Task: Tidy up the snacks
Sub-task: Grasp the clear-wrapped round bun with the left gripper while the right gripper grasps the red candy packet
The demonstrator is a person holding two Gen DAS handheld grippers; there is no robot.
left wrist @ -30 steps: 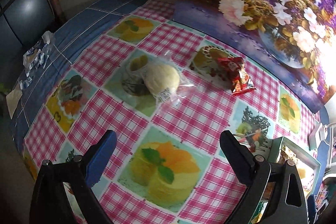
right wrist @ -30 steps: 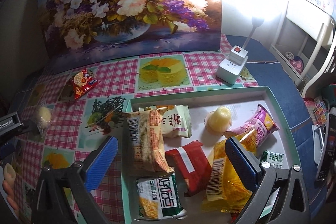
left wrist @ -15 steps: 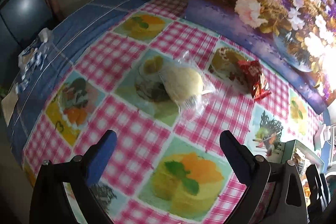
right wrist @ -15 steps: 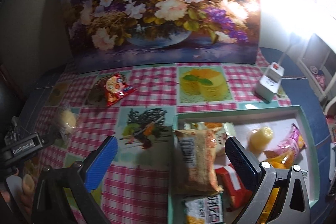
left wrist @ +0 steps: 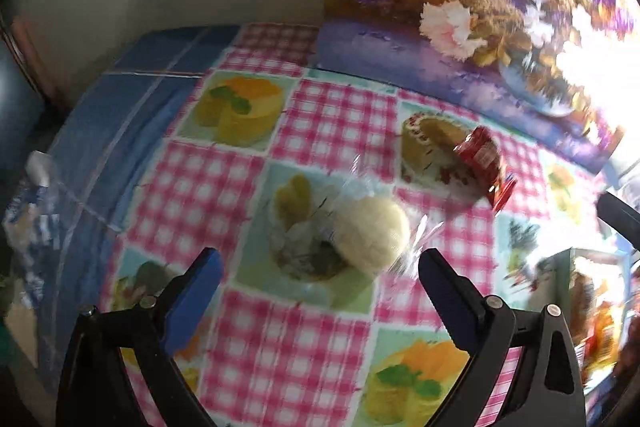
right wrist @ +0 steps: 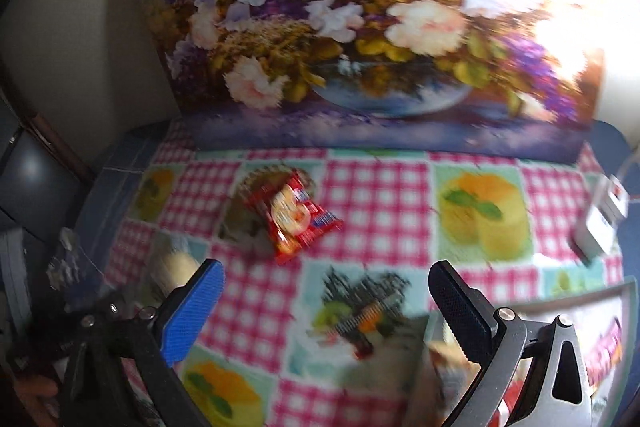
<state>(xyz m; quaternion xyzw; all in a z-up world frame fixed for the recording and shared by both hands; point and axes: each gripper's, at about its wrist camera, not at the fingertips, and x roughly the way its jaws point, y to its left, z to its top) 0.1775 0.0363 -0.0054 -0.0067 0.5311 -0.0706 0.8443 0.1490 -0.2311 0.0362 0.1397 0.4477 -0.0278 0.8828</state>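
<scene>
A pale round bun in clear wrap (left wrist: 370, 235) lies on the pink checked tablecloth, just ahead of my open left gripper (left wrist: 320, 265), between its fingers' line but not touched. A red snack packet (left wrist: 486, 163) lies further right; the right wrist view shows that red packet (right wrist: 294, 217) ahead of my open right gripper (right wrist: 326, 279), which holds nothing. The bun (right wrist: 172, 269) peeks out at the left, partly hidden by the blue finger. The teal tray (right wrist: 520, 307) with several snack packets sits at the lower right, blurred.
A large flower painting (right wrist: 360, 27) leans against the wall at the back. A white power adapter (right wrist: 600, 223) stands at the right. Crumpled blue-white wrapping (left wrist: 32, 211) lies on the blue cloth at the left table edge. The left gripper's body (right wrist: 80, 339) shows at lower left.
Both grippers have moved forward and left: the left one closer to the bun, the right one away from the tray toward the red packet. Both stay open.
</scene>
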